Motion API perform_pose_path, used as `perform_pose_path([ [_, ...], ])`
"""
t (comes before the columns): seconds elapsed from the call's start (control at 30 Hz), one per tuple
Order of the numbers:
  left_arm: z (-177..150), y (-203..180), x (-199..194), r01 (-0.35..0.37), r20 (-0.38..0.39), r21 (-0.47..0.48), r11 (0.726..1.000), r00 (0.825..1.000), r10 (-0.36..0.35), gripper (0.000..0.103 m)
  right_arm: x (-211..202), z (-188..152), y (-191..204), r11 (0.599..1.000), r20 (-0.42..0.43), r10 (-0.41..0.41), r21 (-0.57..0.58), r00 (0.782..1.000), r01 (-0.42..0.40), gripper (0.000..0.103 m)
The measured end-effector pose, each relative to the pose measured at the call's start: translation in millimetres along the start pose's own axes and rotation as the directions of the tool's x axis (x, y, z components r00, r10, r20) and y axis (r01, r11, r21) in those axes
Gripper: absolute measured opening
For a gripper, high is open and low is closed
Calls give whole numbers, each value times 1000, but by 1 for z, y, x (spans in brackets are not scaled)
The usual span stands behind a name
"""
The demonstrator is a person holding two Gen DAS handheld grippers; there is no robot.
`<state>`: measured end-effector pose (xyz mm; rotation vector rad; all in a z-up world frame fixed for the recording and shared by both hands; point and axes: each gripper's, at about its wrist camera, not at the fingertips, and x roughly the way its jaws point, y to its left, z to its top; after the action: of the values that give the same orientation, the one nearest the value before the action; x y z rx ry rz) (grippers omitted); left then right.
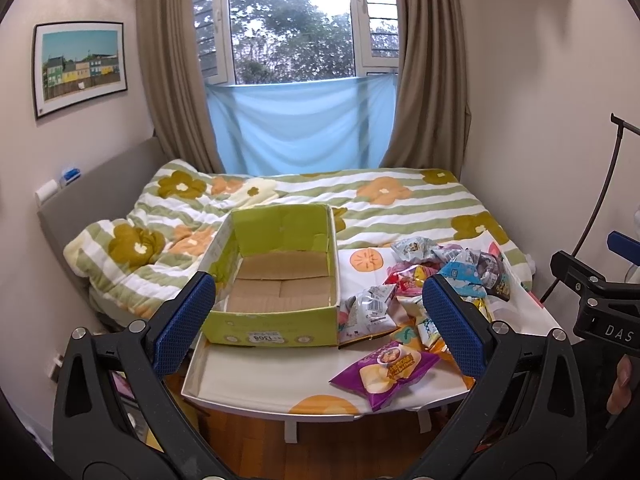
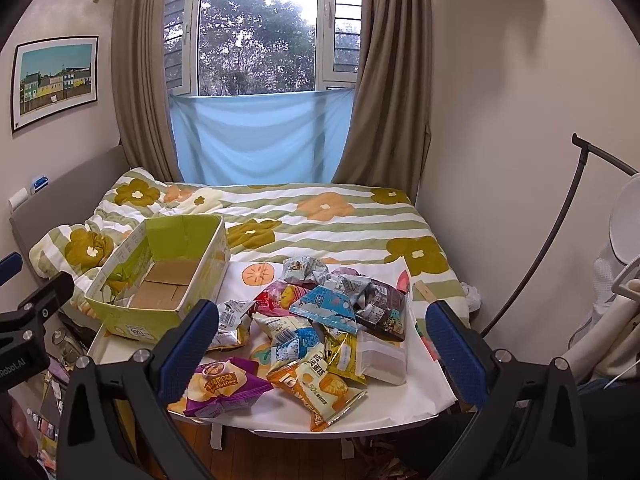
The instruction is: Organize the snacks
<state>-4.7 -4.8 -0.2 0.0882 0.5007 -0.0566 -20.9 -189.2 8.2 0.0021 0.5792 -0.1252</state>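
Right wrist view: right gripper (image 2: 322, 344) and left gripper (image 1: 316, 328), both spread wide and empty, hover at the white tray table's (image 2: 384, 410) near edge. Light, crinkly, slippery foil snack packets (image 2: 320, 320) lie heaped toward its right side beside the empty green cardboard box (image 2: 160, 272); pinching a flat sealed seam looks best, as with the purple foil packet (image 2: 224, 388) nearest.

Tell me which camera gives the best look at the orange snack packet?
The right wrist view: the orange snack packet lies whole at the table's near edge, in front of the pile. In the left wrist view it is mostly hidden behind a blue finger pad, so I cannot pick it out.
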Motion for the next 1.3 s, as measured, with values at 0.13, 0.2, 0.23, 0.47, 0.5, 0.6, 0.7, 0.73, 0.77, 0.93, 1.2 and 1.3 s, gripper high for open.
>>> perform_pose_path([
  [0.13, 0, 0, -1, -3, 0, -1, 1000, 1000, 3, 102, 0, 0, 1, 1000, 0, 0, -1, 1000, 0, 103],
  [0.2, 0, -1, 0, -6, -2, -1, 1000, 1000, 6, 102, 0, 0, 1, 1000, 0, 0, 0, 1000, 0, 103],
  [0.23, 0, -1, 0, -6, -4, -2, 1000, 1000, 6, 102, 0, 0, 1, 1000, 0, 0, 0, 1000, 0, 103],
  [0.47, 1, -2, 1, -13, 0, 0, 1000, 1000, 13, 102, -1, -1, 1, 1000, -1, 2, 0, 1000, -2, 103],
  [0.5, 1, -2, 1, -19, 3, 3, 1000, 1000, 19, 102, -1, -1, 1, 1000, -1, 3, 2, 1000, -3, 103],
  [0.6, 1, -4, 2, -28, 9, 9, 1000, 1000, 28, 102, -1, 0, 1, 1000, -1, 3, -1, 1000, -3, 103],
  [0.7, 1, -5, 2, -26, 10, 7, 1000, 1000, 26, 102, 0, 0, 0, 1000, -2, 4, -2, 1000, -4, 103],
  [0.73, 1, -5, 3, -27, 10, 7, 1000, 1000, 27, 102, 0, 0, 0, 1000, -3, 4, -2, 1000, -4, 103],
  [0.77, 2, -5, 3, -34, 12, 7, 999, 999, 34, 102, 0, 0, 0, 1000, -2, 4, -2, 1000, -4, 103],
  [0.93, 2, -3, 2, -44, 24, -1, 999, 999, 44, 102, 1, 0, 0, 1000, -2, 2, -2, 1000, -2, 103],
  [1.2, 2, -3, 3, -33, 32, -8, 999, 999, 33, 102, 2, 0, -2, 1000, -6, 3, -1, 1000, -3, 103],
  [1.3, 2, -3, 3, -32, 36, -3, 999, 999, 32, 102, 2, 1, -3, 1000, -8, 3, 0, 1000, -3, 103],
])
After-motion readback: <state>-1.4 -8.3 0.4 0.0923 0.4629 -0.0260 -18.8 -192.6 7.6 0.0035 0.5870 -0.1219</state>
